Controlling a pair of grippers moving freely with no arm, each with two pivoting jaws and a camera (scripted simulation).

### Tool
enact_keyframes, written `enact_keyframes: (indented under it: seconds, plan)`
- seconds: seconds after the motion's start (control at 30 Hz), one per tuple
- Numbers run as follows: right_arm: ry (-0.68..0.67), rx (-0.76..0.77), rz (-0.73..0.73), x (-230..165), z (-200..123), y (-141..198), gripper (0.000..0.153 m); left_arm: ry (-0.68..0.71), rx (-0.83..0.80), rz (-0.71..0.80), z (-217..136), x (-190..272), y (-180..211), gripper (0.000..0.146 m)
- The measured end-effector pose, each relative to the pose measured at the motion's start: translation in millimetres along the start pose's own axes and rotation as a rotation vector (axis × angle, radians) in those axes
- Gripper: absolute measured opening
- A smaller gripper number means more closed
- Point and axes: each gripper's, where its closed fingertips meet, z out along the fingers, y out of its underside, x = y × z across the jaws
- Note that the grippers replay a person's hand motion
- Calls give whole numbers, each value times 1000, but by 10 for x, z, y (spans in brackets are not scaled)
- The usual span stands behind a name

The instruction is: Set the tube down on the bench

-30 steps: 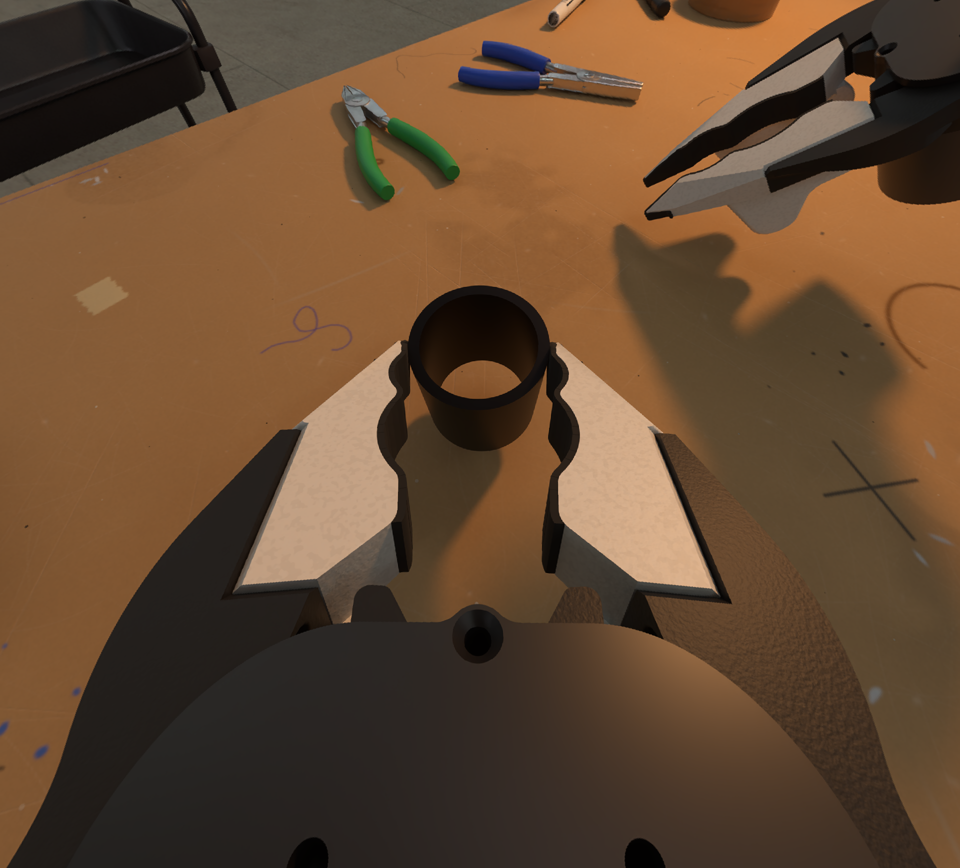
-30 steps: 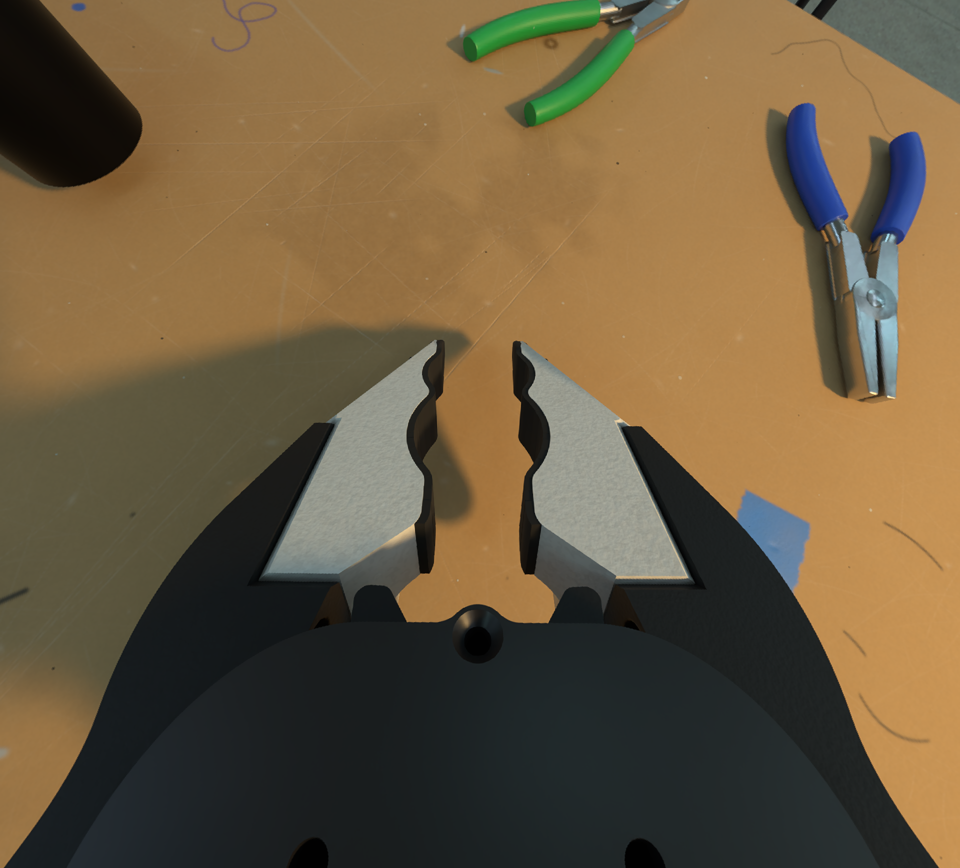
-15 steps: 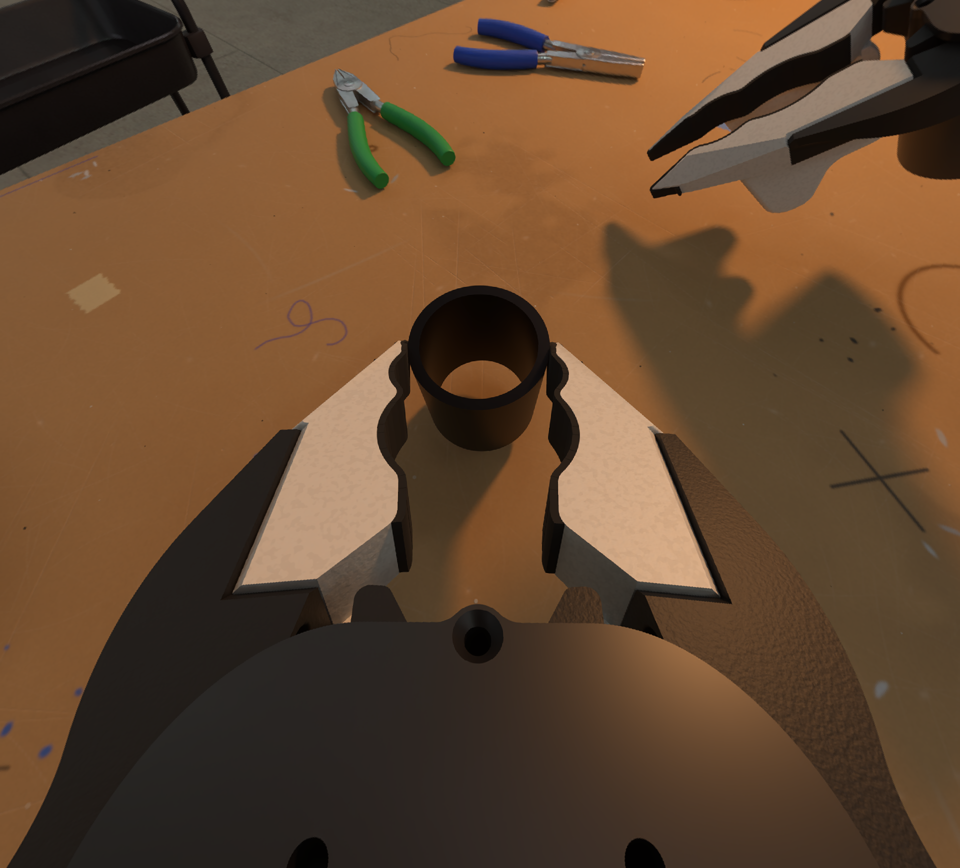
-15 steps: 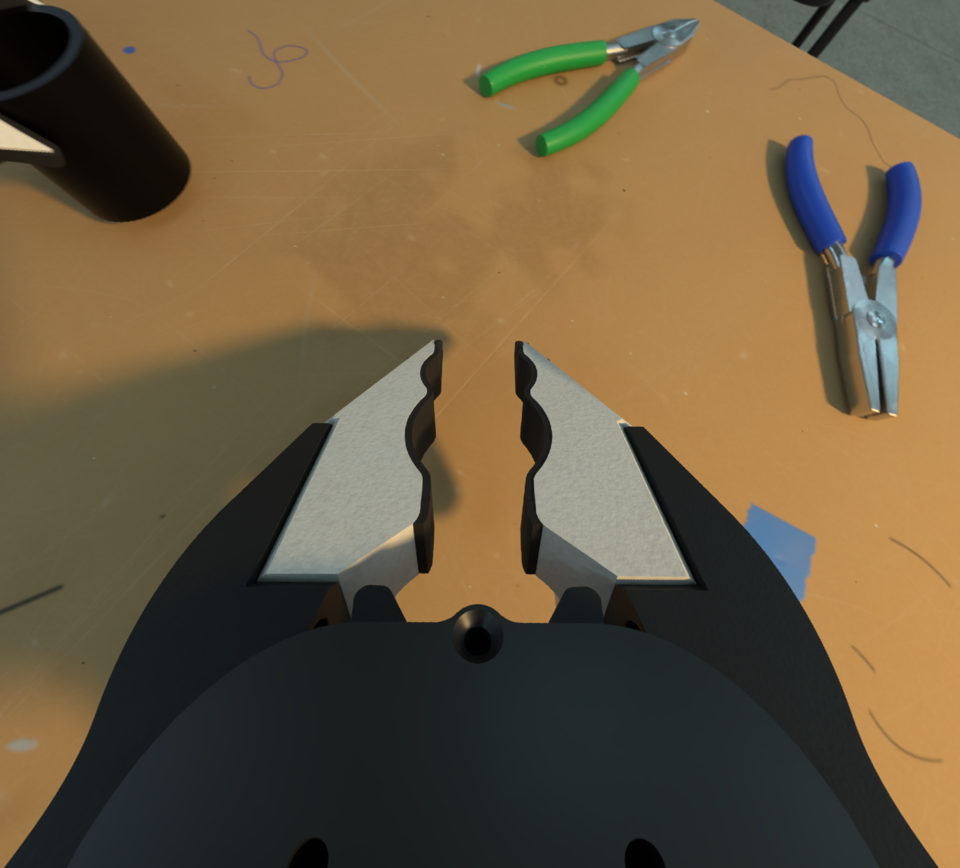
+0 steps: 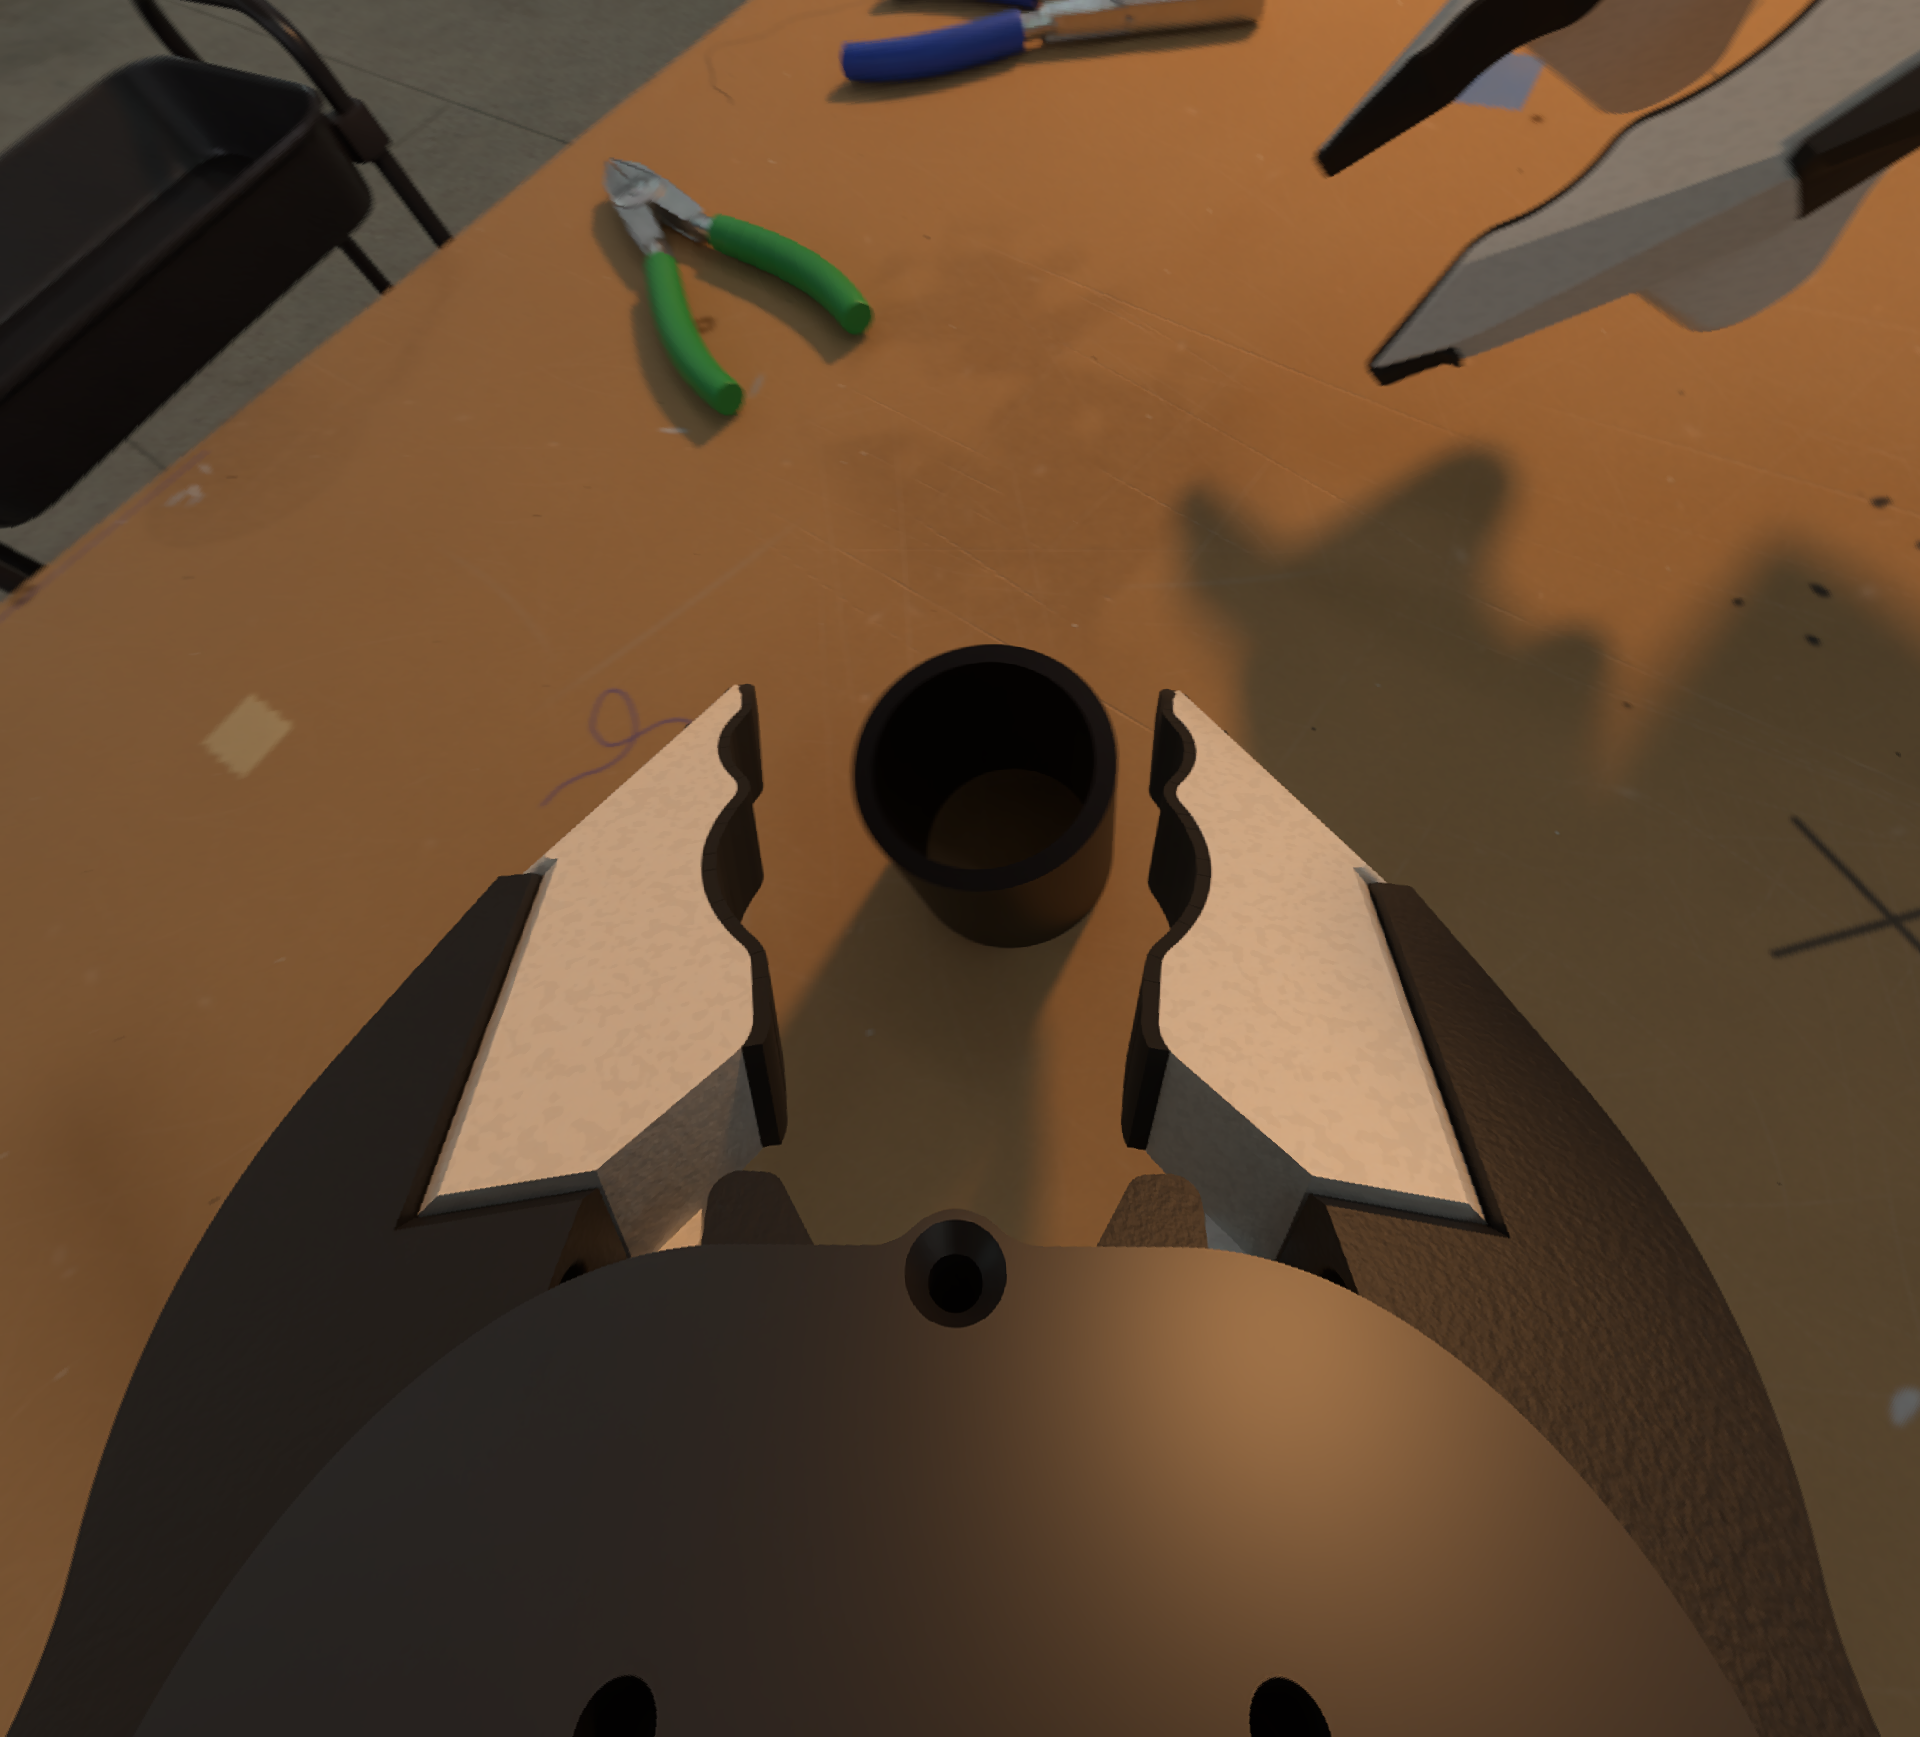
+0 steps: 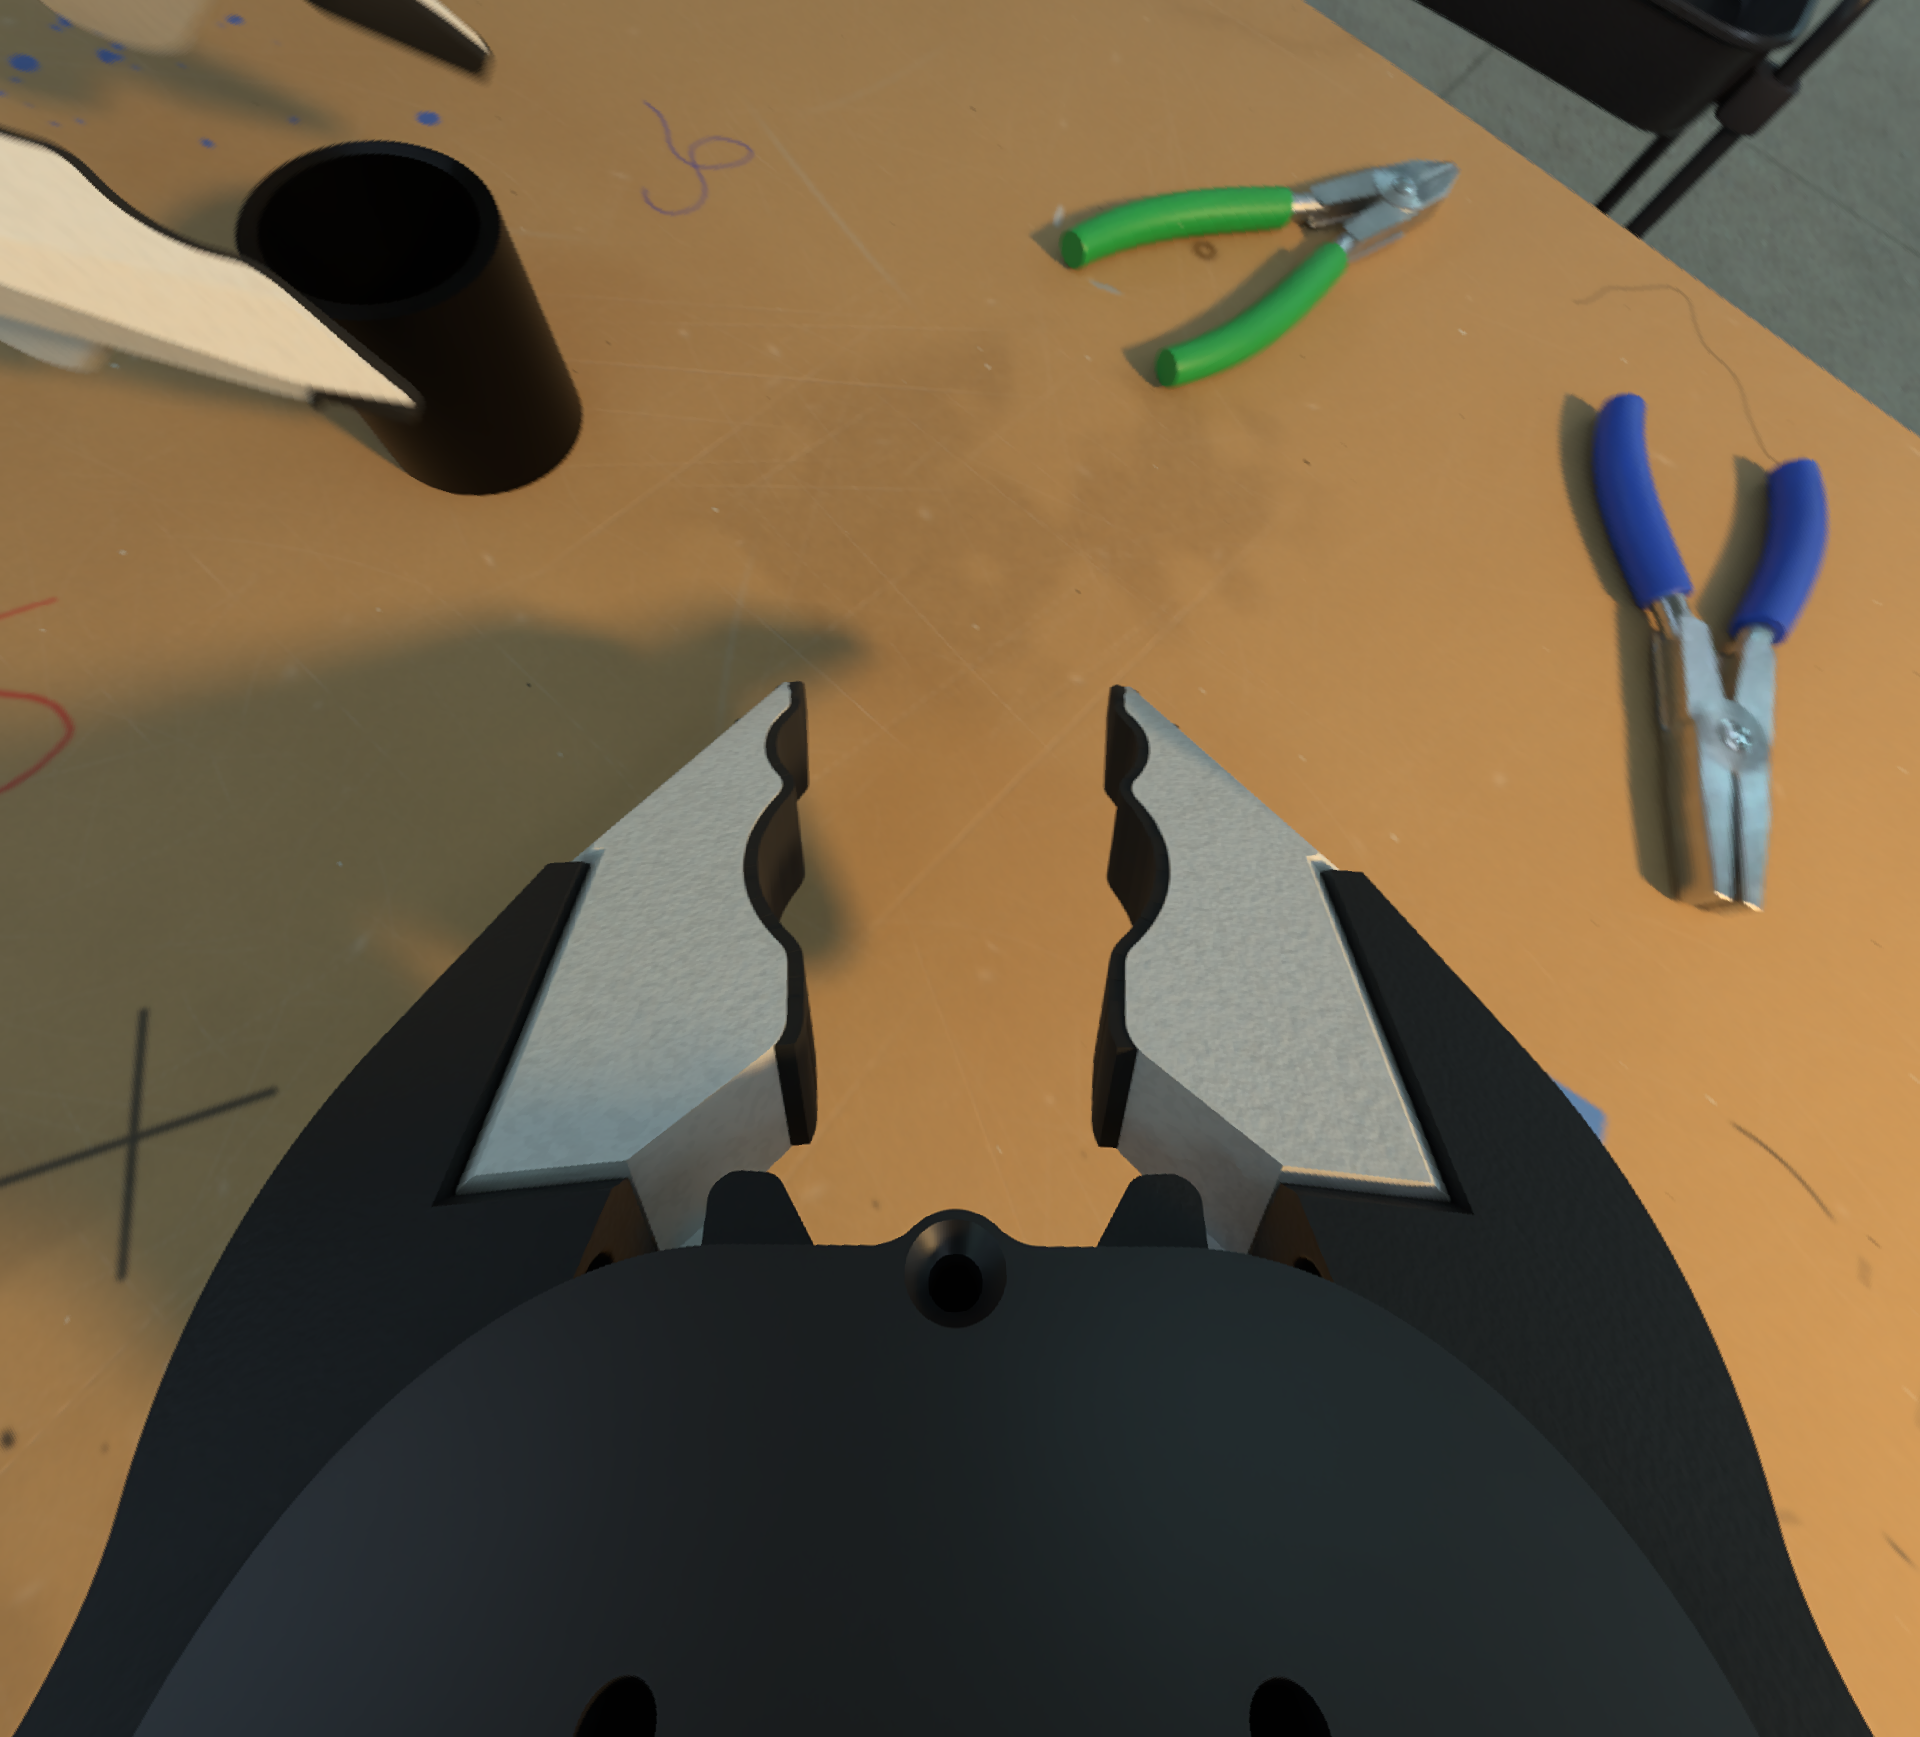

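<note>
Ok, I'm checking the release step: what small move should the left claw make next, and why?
Probably a straight retreat, back and up. The left claw is open, with a gap on each side of the black tube, which stands upright on the bench. Its fingers flank the tube, so a sideways move could tip it. The right claw is open too and holds nothing.

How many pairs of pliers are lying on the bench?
2. The green-handled cutting pliers lie near the bench's far edge, by the black bin. The blue-handled flat-nose pliers lie farther along. Others may sit outside both views.
</note>
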Motion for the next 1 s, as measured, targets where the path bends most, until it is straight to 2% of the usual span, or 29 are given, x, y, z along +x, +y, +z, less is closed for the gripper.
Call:
enact_keyframes:
  seconds: [0.1, 0.27, 0.6, 0.77, 1.0]
  plan:
    - [35, -36, 13, 135, -141, 22, 70, -27, 19, -17, -142, -127, -63, 85]
    - [92, -62, 20, 335, -476, 111, 82, -15, 0, -49, -414, -216, 14, 96]
    - [135, -81, 162, 194, -1112, 879, 85, 25, 26, -199, -800, -114, 332, 96]
    - [182, -43, 236, -20, -1243, 1082, 87, 28, 42, -213, -856, 85, 364, 97]
    - [188, 26, 242, -184, -1197, 957, 88, 63, 82, -244, -791, 280, 353, 97]
